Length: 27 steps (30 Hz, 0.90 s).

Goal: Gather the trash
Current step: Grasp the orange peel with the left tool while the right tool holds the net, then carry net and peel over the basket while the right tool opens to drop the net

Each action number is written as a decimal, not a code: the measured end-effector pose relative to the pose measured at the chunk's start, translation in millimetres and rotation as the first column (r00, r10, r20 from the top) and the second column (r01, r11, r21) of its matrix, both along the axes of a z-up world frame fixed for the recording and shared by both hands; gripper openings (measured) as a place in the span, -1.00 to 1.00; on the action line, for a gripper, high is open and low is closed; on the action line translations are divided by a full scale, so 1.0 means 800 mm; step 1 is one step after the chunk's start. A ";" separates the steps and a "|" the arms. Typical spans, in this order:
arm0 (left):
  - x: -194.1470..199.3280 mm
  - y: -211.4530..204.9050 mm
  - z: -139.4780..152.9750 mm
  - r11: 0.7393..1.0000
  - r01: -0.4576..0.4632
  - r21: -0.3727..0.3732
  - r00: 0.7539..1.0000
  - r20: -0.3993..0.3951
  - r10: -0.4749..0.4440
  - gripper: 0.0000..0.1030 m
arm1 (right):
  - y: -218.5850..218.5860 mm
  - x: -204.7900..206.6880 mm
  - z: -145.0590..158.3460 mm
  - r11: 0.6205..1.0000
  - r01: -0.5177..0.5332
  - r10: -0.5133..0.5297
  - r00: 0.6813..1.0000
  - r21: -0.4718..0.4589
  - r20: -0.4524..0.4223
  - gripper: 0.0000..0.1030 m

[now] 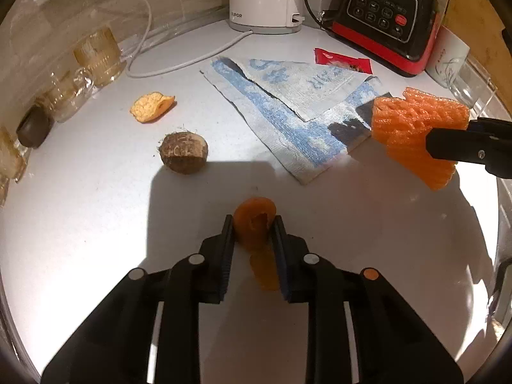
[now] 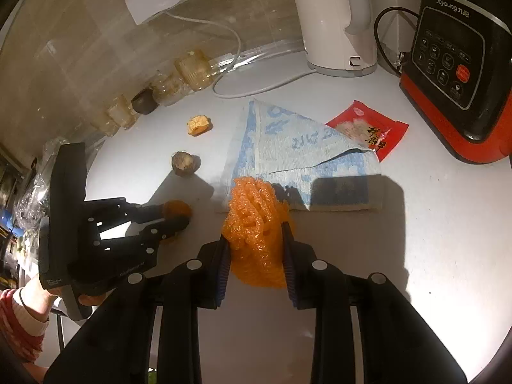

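I see an orange foam fruit net, an orange curled peel piece, a blue-and-white patterned terry towel, a red printed snack wrapper, a brown round root chunk, and a black-and-red blender base on my white countertop.

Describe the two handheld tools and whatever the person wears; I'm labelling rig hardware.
Both tools are matte black plastic. The left tool and right tool have flat fingers with ribbed dark-blue pads, linkage arms with round silver rivets, and one orange-looking rivet. The left tool's boxy black body carries small white lettering. A red-and-white striped sleeve shows.
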<state>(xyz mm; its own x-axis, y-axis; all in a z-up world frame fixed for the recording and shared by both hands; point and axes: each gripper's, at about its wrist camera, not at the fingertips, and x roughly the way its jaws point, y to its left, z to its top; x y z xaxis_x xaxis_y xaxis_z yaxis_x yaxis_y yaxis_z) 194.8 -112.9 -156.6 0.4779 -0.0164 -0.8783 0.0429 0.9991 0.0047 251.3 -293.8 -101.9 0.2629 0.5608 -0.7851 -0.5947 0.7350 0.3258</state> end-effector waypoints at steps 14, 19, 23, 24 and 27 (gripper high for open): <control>-0.081 -0.004 0.042 0.998 0.053 -0.038 0.998 0.036 -0.052 -0.60 | -0.007 -0.076 0.014 0.998 0.060 -0.060 0.998 -0.021 0.006 -0.42; -0.143 -0.006 0.051 0.995 0.093 -0.044 0.995 0.033 -0.092 -0.60 | -0.008 -0.142 0.019 0.994 0.107 -0.107 0.994 -0.026 -0.007 -0.41; -0.198 -0.007 0.057 0.989 0.140 -0.055 0.990 0.041 -0.138 -0.60 | -0.009 -0.205 0.018 0.988 0.153 -0.154 0.988 -0.021 -0.030 -0.40; -0.214 -0.008 0.059 0.987 0.152 -0.058 0.988 0.045 -0.149 -0.60 | -0.009 -0.227 0.016 0.985 0.170 -0.170 0.985 -0.023 -0.037 -0.40; -0.259 -0.011 0.063 0.977 0.198 -0.075 0.980 0.047 -0.195 -0.60 | -0.009 -0.278 0.010 0.977 0.214 -0.215 0.975 -0.021 -0.060 -0.40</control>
<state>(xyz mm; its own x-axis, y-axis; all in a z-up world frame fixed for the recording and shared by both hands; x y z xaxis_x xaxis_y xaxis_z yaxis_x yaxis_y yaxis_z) -12.6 -121.7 -106.0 0.4925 -0.1821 -0.8511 0.2401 0.9683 -0.0682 28.5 -301.3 -94.0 0.3268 0.4855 -0.8108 -0.4019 0.8479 0.3457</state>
